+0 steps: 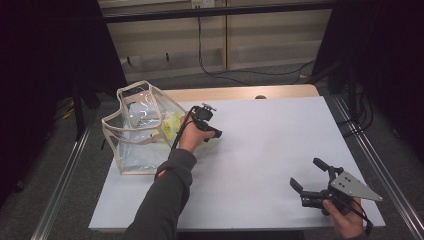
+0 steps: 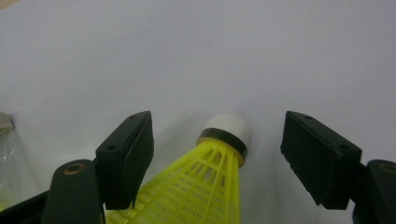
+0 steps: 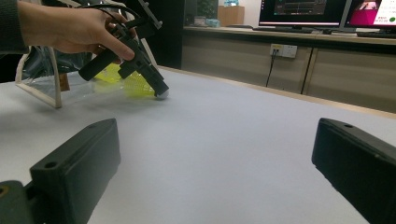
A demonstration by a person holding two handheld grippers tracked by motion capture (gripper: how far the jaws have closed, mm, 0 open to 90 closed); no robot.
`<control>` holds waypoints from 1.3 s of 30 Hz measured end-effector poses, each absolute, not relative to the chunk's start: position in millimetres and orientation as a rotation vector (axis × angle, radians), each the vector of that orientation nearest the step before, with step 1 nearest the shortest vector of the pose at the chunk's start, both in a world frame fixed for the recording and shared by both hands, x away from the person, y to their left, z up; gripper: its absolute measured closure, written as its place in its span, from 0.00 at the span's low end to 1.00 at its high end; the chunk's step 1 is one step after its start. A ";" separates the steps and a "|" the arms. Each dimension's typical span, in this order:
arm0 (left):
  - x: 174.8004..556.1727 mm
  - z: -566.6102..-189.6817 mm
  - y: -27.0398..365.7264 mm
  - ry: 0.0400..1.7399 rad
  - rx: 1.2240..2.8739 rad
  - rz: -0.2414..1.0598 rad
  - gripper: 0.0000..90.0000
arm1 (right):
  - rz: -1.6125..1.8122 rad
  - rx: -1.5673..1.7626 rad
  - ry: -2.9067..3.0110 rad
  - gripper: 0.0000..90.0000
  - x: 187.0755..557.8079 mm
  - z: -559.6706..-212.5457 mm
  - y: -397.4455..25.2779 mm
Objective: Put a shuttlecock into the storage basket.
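On the counter (image 1: 260,150) there are 2 tongs, 1 clear bag and at least 2 yellow shuttlecocks.

The left tongs (image 1: 218,133) are at about 10 o'clock from the counter's middle, just beside the mouth of the clear bag (image 1: 137,132). Their 2 jaws stand wide apart, and 1 shuttlecock (image 2: 205,182) lies between them without touching either jaw, as the left gripper view shows. Its white cork tip rests on the counter and points away from the camera; its yellow skirt runs back toward the tongs. In the right gripper view the same shuttlecock shows at 11 o'clock, under the left tongs (image 3: 161,91), with its tip on the counter.

The clear bag lies on its side at the 9 o'clock edge of the counter, with a beige trim around its rim. Inside it, 1 more yellow shuttlecock (image 1: 170,125) is visible through the plastic; I cannot tell if there are more behind it.

The right tongs (image 1: 307,174) are at about 4 o'clock, near the counter's corner, well apart from the bag. Their 2 jaws are wide and hold nothing.
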State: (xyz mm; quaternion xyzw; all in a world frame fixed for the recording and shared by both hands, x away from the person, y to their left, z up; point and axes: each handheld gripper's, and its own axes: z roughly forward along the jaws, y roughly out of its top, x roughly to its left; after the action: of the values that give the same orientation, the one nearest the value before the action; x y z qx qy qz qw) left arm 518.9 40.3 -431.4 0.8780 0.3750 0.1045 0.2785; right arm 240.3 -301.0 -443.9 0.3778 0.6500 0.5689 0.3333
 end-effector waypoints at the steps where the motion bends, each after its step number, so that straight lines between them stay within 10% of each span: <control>1: 518.6 -432.3 39.8 1.016 2.353 0.273 0.32 | 1.484 0.988 1.697 0.01 240.4 -444.0 -301.2; 17: 512.2 -434.4 31.0 0.986 2.442 0.200 0.71 | 1.486 0.988 1.696 0.01 240.5 -443.9 -301.0; 39: 507.3 -403.3 44.0 1.135 2.231 0.049 0.72 | 1.485 0.982 1.698 0.01 240.2 -443.4 -300.9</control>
State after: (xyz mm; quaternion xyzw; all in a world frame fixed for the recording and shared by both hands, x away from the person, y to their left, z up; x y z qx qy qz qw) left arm 507.3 44.0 -403.3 0.8462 0.4304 0.0187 0.3136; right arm 240.2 -300.9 -443.4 0.3764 0.6504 0.5689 0.3341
